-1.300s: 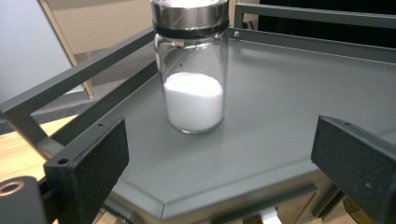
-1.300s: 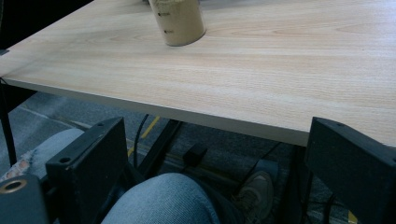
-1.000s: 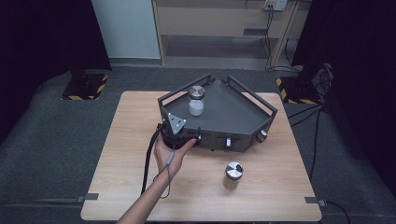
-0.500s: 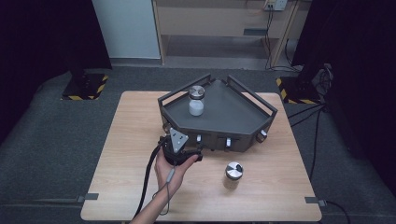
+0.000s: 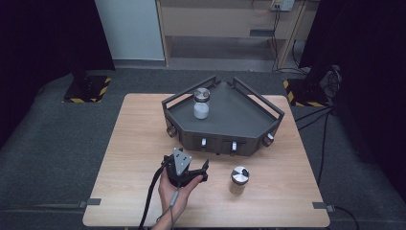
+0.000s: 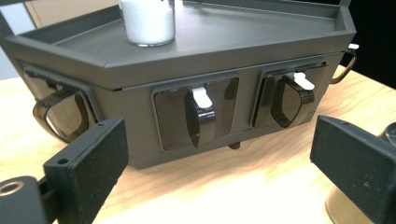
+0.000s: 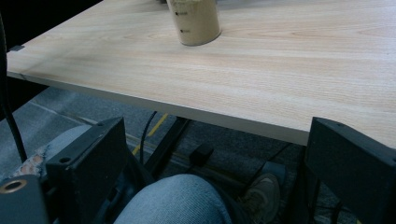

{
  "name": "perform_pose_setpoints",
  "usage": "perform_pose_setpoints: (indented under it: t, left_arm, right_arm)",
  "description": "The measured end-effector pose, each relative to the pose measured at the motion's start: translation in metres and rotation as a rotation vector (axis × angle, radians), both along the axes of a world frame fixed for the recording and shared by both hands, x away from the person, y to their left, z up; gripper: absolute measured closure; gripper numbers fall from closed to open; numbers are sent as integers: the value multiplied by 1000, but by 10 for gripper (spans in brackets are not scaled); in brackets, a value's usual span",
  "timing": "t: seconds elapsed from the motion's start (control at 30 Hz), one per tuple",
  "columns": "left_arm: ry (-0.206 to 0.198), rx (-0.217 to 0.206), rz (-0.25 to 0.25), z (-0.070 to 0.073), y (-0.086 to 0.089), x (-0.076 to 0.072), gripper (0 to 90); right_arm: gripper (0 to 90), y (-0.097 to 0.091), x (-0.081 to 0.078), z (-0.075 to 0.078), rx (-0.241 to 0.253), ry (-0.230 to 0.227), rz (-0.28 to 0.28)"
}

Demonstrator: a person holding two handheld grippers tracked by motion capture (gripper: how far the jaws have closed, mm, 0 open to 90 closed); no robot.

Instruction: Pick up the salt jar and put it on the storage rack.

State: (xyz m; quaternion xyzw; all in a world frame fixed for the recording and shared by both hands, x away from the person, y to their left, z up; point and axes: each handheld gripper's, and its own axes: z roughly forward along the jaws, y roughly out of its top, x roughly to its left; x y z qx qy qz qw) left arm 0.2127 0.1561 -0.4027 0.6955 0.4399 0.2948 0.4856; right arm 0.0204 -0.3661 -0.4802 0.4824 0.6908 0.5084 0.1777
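A hand holds my left gripper [image 5: 187, 163] over the table's near middle, jaws spread wide with nothing between them. It faces the front of a dark grey angular tray stand [image 5: 239, 122], a short gap away. In the left gripper view, the left gripper [image 6: 218, 123] looks at the stand's front wall [image 6: 135, 102] with two glossy dark handles [image 6: 200, 116] carrying white tabs. A lidded jar of white powder [image 5: 201, 104] stands on the tray's left part. A second jar with a silver lid [image 5: 239, 179] stands on the table to the gripper's right. My right gripper [image 7: 217, 128] is open, below the table's near edge above a knee in jeans.
The wooden table [image 5: 139, 143] has bare room to the left of the stand and along the near edge. From below the edge, the beige jar [image 7: 194, 21] stands ahead on the tabletop [image 7: 280, 70]. A black cable [image 5: 151, 196] trails from the left gripper off the front.
The left gripper has drawn back from the stand's front toward the table's near edge. The jars and the stand have stayed put.
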Motion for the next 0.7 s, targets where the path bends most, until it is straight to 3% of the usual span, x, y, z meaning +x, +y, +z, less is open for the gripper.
perform_pose_setpoints:
  t: [0.4,0.7]
  left_arm:
    - [29,-11,5,-20,3,-23,35]
    - [40,19,2,-24,6,-39,36]
  right_arm:
    - [64,2,-1,1,-5,-4,13]
    - [64,3,-2,1,-8,-7,16]
